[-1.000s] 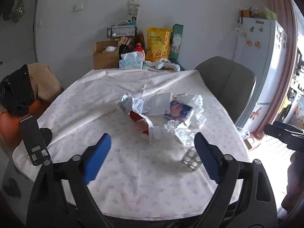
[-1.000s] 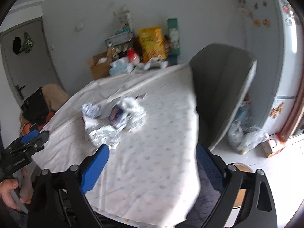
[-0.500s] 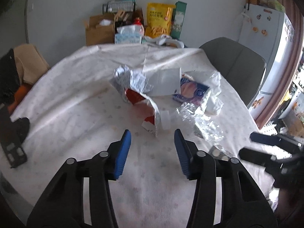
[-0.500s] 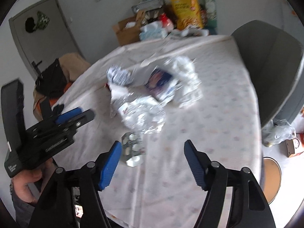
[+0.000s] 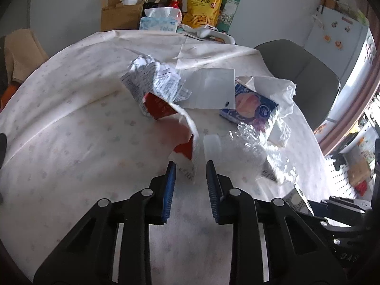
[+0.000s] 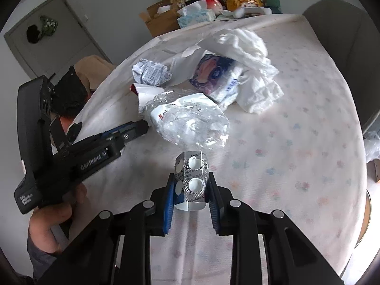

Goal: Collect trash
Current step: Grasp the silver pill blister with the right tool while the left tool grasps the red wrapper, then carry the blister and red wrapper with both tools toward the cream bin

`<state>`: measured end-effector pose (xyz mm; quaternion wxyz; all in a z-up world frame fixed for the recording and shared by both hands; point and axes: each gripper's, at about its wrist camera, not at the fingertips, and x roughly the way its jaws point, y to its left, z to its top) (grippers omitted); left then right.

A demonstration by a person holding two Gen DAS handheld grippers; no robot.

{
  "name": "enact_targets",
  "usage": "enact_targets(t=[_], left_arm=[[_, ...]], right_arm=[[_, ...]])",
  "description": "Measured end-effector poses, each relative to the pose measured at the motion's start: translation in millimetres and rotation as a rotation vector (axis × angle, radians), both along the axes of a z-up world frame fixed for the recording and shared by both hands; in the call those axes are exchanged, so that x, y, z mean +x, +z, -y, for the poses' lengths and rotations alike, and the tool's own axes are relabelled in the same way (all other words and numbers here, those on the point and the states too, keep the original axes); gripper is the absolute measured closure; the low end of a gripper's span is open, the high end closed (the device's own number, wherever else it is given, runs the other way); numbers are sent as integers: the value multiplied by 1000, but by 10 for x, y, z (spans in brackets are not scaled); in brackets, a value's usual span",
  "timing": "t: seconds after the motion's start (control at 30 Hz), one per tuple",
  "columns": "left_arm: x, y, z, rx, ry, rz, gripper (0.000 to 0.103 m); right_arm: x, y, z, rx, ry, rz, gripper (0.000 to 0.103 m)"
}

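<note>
While both jaws are closing from wide, the right gripper (image 6: 190, 190) pinches the blister pack (image 6: 192, 181) and the left gripper (image 5: 191, 180) brackets the torn wrapper (image 5: 187, 159), starting collection.

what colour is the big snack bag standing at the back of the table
Yellow, with pictured fries; the snack bag shows best in the left wrist view.

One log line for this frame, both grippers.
phase: grasping | left gripper: jaws closing around red-and-white wrapper | right gripper: jaws closing on blister pack | surface: table
</note>
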<state>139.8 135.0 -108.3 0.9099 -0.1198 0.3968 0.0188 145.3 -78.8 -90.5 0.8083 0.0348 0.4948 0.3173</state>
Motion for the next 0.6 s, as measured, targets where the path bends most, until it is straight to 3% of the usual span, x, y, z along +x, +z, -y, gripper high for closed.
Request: enact_targets(t=[0.1,0.17,0.23,0.6], left_arm=[[90,-35,49,21,-2,-19,78],[98,-42,41,41,23,-28,98],[49,-32,3,32,62,-30,101],[-446,480,112,61,145,99,101]], right_arm=[[-27,14,66,3,-7,0,77],[-42,23,104,1,-10,4,77],[-54,45,166,0,-18,7,77],[-91,282,547,50,-88,72,77]])
